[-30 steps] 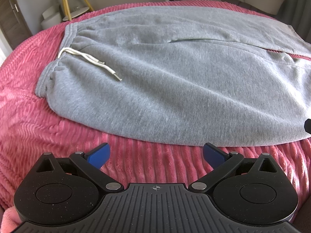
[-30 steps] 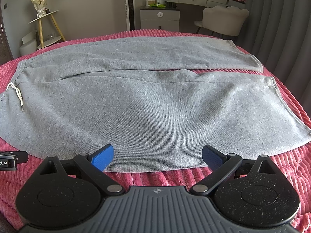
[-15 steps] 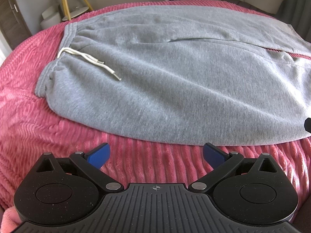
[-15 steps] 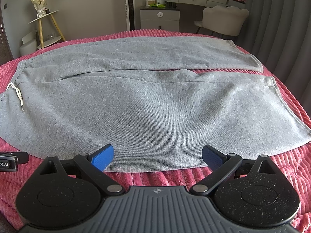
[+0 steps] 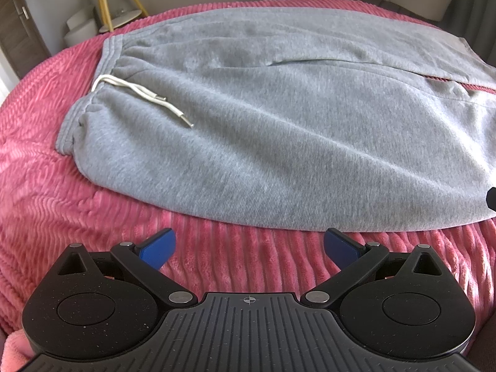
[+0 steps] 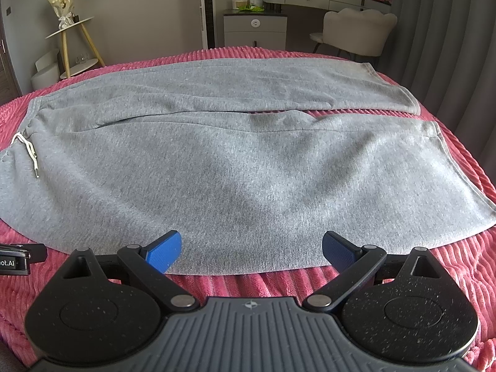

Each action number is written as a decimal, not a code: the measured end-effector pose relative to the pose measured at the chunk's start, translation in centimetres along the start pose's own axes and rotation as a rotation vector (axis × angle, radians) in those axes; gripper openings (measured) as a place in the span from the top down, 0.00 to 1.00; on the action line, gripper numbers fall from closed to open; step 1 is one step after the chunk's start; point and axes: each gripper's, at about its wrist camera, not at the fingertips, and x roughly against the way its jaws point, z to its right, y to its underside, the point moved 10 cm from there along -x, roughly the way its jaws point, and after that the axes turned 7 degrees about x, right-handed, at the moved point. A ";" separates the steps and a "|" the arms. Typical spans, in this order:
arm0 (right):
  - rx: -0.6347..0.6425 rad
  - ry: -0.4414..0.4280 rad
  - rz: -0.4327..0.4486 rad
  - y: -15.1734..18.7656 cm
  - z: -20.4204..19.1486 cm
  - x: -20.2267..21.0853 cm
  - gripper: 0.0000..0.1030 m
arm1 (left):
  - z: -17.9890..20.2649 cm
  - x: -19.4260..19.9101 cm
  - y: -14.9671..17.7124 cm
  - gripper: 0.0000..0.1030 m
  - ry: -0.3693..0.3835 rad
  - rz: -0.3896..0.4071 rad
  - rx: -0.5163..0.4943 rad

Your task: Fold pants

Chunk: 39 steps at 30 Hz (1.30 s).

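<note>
Grey pants (image 6: pixel 235 161) lie flat across pink ribbed bedspread (image 5: pixel 55 204), both legs side by side, thin strip of pink showing btwn them toward the cuffs. Waistband (image 5: pixel 107 59) at left end w/ white drawstring (image 5: pixel 139 93) resting on the fabric; leg hems at right. No brand or label readable on pants.

Only legible writing: partial "ot.AI" on the black left gripper body at right-wrist view's left edge.

L gripper (image 5: pixel 248 248): jaws wide apart, over bedspread just short of near pant edge, holding nothing. R gripper (image 6: pixel 251 249): jaws wide, blue pads (image 6: pixel 164 251) over near edge of fabric, nothing clamped.
</note>
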 end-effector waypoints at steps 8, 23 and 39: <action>0.000 0.000 0.000 0.0 0.0 0.0 0.05 | 0.0 0.0 0.0 0.00 0.001 -0.001 0.000; -0.001 0.000 0.000 -0.2 0.0 0.0 0.05 | 0.0 0.0 0.0 0.00 -0.001 -0.003 -0.004; -0.010 -0.020 -0.004 0.0 -0.1 0.0 0.05 | 0.3 0.1 -0.1 0.00 -0.001 -0.005 -0.014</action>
